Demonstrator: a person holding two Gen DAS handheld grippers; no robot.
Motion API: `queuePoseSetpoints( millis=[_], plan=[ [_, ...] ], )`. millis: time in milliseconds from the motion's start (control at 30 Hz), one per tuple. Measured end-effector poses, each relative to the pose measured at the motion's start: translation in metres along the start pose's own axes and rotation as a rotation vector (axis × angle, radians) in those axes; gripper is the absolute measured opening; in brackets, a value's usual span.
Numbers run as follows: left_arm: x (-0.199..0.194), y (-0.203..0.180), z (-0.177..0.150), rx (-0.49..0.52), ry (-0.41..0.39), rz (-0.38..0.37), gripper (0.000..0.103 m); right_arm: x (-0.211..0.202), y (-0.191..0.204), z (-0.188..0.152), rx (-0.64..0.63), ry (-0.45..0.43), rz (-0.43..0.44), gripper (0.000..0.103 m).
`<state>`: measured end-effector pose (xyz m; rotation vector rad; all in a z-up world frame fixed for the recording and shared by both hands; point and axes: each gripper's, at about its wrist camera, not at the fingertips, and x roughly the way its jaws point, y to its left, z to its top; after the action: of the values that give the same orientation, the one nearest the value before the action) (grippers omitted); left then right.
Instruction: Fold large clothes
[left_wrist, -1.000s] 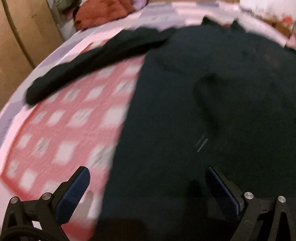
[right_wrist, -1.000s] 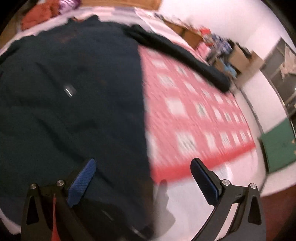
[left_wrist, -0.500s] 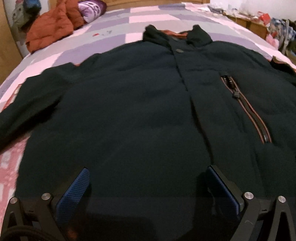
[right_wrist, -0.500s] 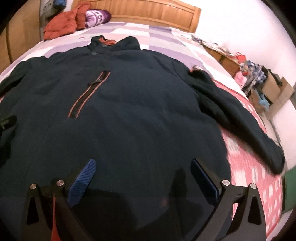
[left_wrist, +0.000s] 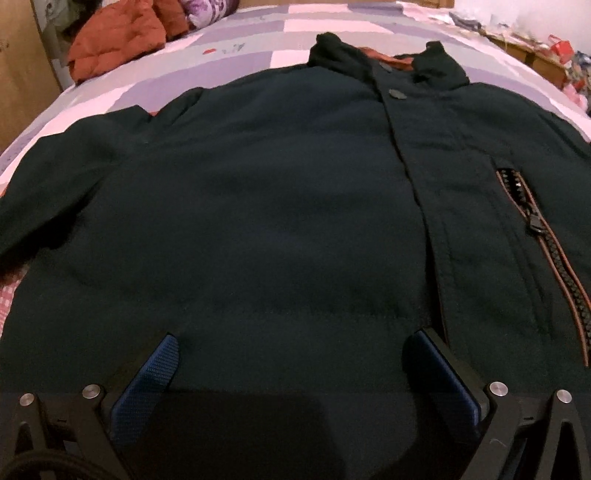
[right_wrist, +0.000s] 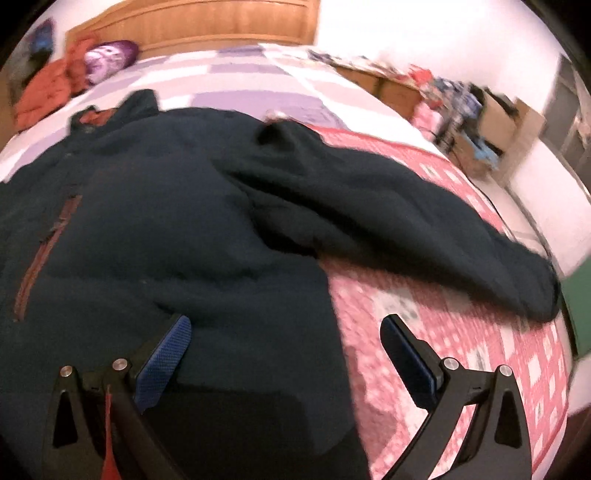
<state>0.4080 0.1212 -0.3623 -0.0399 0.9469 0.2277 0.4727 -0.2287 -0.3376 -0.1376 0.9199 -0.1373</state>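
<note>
A large dark navy jacket (left_wrist: 266, 206) lies flat on the bed, front up, collar (left_wrist: 388, 59) at the far end, with an orange-trimmed zip pocket (left_wrist: 543, 236) at the right. My left gripper (left_wrist: 291, 350) hovers open over the jacket's lower front, nothing between its blue pads. In the right wrist view the same jacket (right_wrist: 177, 229) fills the left side and its sleeve (right_wrist: 406, 221) stretches out right over the pink quilt. My right gripper (right_wrist: 284, 339) is open above the jacket's right side edge, holding nothing.
The bed has a purple and white check cover (left_wrist: 258, 33) and a pink patterned quilt (right_wrist: 461, 339). An orange garment (left_wrist: 114, 48) and a purple pillow (right_wrist: 107, 57) lie by the wooden headboard (right_wrist: 221, 22). Cluttered boxes (right_wrist: 491, 122) stand along the right wall.
Both cameras swung from the outer sleeves towards the jacket's middle, then the left moved closer to the body. The right view turned back right, showing the sleeve again. Both grippers stayed open.
</note>
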Motion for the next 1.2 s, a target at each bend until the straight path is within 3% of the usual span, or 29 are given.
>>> queuePoseSetpoints(
  millis=[100,200,300,400,533,567,633,700,767,867,1033,1133,1200],
  plan=[
    [0.002,0.0,0.0,-0.002,-0.006,-0.004,0.103,0.01,-0.031,-0.007,0.1,0.044,-0.031,0.103],
    [0.003,-0.002,-0.001,0.002,-0.021,0.008,0.103,0.013,-0.079,-0.008,0.221,0.068,-0.184,0.103],
    [0.004,-0.002,-0.002,0.003,-0.03,0.014,0.103,0.004,-0.09,0.0,0.234,0.035,-0.151,0.103],
    [0.004,-0.003,-0.002,0.005,-0.033,0.019,0.103,-0.003,-0.039,0.023,0.064,-0.047,-0.021,0.103],
    [0.004,-0.004,-0.002,0.01,-0.035,0.026,0.103,-0.003,0.04,0.042,-0.164,-0.092,0.145,0.103],
    [0.004,-0.004,-0.002,0.011,-0.035,0.028,0.103,0.002,0.056,0.043,-0.221,-0.09,0.167,0.103],
    [0.004,-0.005,-0.001,0.011,-0.034,0.027,0.103,0.021,0.07,0.043,-0.322,-0.045,0.114,0.103],
    [0.004,-0.005,-0.001,0.01,-0.033,0.026,0.103,0.033,0.045,0.047,-0.268,-0.04,0.085,0.102],
    [0.005,-0.005,-0.001,0.009,-0.031,0.025,0.103,0.04,-0.003,0.049,-0.115,-0.012,-0.034,0.102],
    [0.004,-0.006,0.0,0.018,-0.03,0.038,0.103,0.04,-0.069,0.032,0.054,0.059,-0.065,0.102],
    [-0.002,-0.012,0.02,-0.003,-0.033,0.041,0.103,0.003,-0.113,-0.003,0.018,0.056,-0.16,0.102],
    [0.001,-0.027,0.042,0.004,-0.069,0.038,0.103,-0.015,-0.152,-0.02,0.1,0.051,-0.208,0.102],
    [0.022,-0.04,0.048,0.031,-0.009,0.042,0.103,-0.018,-0.184,-0.03,0.174,0.079,-0.259,0.102]
  ],
)
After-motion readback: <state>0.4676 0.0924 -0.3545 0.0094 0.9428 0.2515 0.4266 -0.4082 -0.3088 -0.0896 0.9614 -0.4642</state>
